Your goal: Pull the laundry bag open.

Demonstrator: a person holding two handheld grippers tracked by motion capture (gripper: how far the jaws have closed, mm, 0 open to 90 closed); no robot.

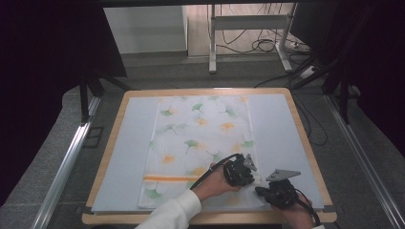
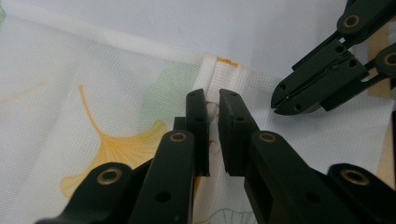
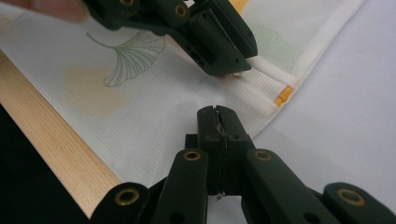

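A white cloth [image 1: 200,138] printed with green and yellow ginkgo leaves and an orange stripe lies flat on the mat. My left gripper [image 1: 249,179] is at the cloth's near right edge. In the left gripper view its jaws [image 2: 212,100] are shut on a small raised ridge of the cloth [image 2: 116,84] by the hem. My right gripper [image 1: 261,190] sits just to the right and nearer, shut, its tips [image 2: 280,103] down on the fabric. In the right gripper view its jaws [image 3: 216,112] meet over the cloth [image 3: 154,102]; I cannot tell if fabric is caught. The left gripper [image 3: 236,70] stands just beyond.
A blue-grey mat [image 1: 277,138] covers the wooden table [image 1: 305,143], whose near edge [image 3: 56,149] runs close under my right gripper. A person's white sleeve [image 1: 172,212] comes in from the bottom. Behind the table stand a metal frame [image 1: 212,43] and floor cables [image 1: 267,45].
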